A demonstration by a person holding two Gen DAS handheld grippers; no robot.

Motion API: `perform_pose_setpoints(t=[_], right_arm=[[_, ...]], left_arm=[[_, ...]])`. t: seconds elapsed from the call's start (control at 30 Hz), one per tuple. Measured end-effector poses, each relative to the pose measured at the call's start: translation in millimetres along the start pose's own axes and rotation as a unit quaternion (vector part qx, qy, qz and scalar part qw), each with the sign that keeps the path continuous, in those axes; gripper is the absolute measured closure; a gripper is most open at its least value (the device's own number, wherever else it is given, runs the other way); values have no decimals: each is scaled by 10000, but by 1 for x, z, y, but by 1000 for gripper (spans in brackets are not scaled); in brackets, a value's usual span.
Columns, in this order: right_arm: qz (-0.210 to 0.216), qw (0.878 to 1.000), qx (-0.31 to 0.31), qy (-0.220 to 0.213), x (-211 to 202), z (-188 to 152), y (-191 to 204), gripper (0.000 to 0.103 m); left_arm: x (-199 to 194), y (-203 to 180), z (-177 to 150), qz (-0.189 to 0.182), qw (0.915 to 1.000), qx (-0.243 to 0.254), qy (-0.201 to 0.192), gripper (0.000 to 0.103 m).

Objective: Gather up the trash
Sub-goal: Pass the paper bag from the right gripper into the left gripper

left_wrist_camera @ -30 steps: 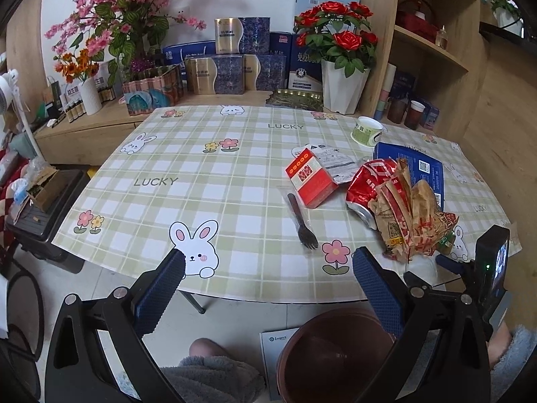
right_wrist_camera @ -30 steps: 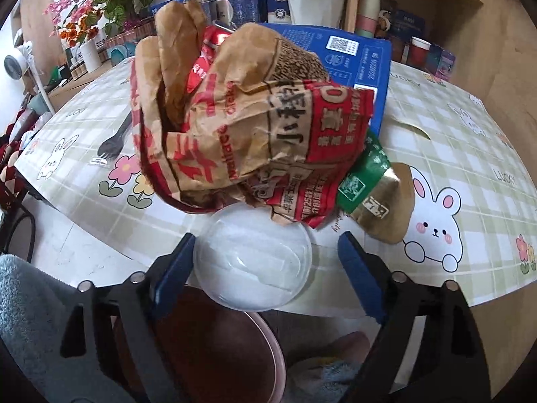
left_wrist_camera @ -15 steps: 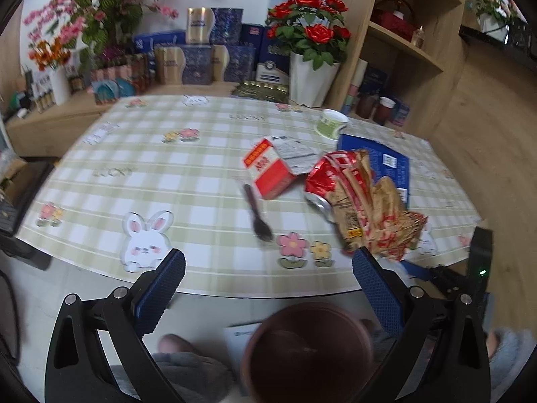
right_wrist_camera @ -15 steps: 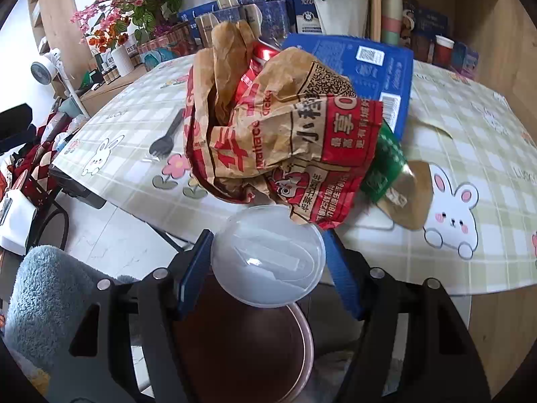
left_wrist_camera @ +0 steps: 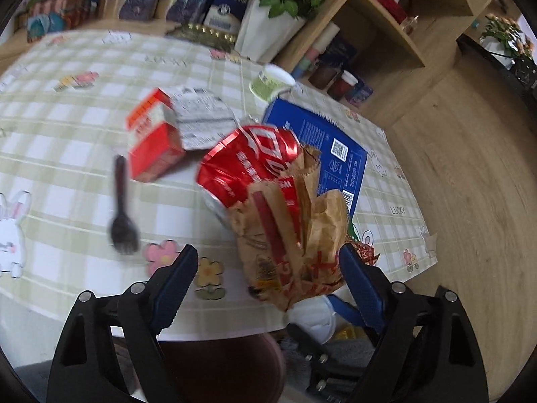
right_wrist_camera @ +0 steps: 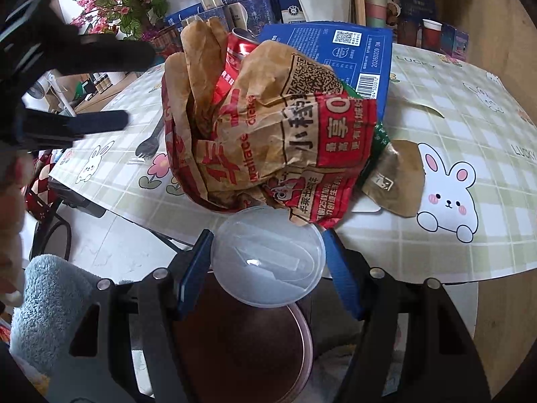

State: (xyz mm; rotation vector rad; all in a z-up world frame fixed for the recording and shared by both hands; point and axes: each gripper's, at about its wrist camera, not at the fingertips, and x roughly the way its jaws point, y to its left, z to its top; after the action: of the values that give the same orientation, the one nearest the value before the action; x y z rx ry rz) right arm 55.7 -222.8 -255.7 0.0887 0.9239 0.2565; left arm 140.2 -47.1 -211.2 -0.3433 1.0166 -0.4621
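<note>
left gripper [left_wrist_camera: 265, 278]: jaws closing around crumpled brown-and-red paper food bag [left_wrist_camera: 292, 235] at table edge, pads not yet pressing | bag judged light, soft, crushable; best pinched mid-body | right gripper [right_wrist_camera: 268, 268]: clear round plastic lid [right_wrist_camera: 268, 258] clamped over brown bin [right_wrist_camera: 241, 342]

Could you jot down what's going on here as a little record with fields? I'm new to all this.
Setting: checked tablecloth with rabbit prints
Bin: brown bin below the table edge
Right tongs: shut on a clear plastic lid, above the bin
Left tongs: open, closing, around the near end of a crumpled paper bag
Other litter: red can, black fork, red carton, blue box
</note>
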Motion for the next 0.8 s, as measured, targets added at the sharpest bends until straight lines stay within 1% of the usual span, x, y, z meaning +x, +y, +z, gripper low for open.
perform_pose_setpoints(t=[0.1, 0.17, 0.2, 0.27, 0.3, 0.33, 0.4, 0.57, 0.7, 0.8], right_arm=[[-12, 10000, -58, -9, 0, -1, 2, 36], [-10, 10000, -85, -17, 0, 0, 2, 36], [-8, 10000, -96, -23, 0, -1, 2, 36], [-5, 9999, -107, -36, 0, -1, 2, 36], [-8, 9999, -103, -39, 0, -2, 2, 36], [-2, 10000, -84, -37, -1, -2, 2, 36], [31, 10000, -45, -79, -5, -3, 1, 36], [-22, 9997, -52, -233, -16, -2, -2, 36], [-32, 9994, 30, -349, -23, 0, -5, 36], [-35, 9991, 58, -421, -30, 0, -3, 36]], left_arm=[[25, 4, 1, -103, 9992, -317, 207, 20], [35, 9, 0, -150, 9980, -533, 313, 23], [39, 13, -1, -197, 9969, -669, 367, 29], [44, 18, -2, -312, 9946, -884, 439, 49], [45, 21, -3, -436, 9928, -1003, 478, 55], [43, 23, -3, -444, 9924, -1050, 464, 57], [35, 21, -3, -322, 9941, -952, 408, 59], [5, 10, 3, -235, 9977, -623, 122, 60], [-26, -3, 6, -25, 9995, -163, -259, 61], [-46, -8, 7, 77, 9987, 25, -505, 61]])
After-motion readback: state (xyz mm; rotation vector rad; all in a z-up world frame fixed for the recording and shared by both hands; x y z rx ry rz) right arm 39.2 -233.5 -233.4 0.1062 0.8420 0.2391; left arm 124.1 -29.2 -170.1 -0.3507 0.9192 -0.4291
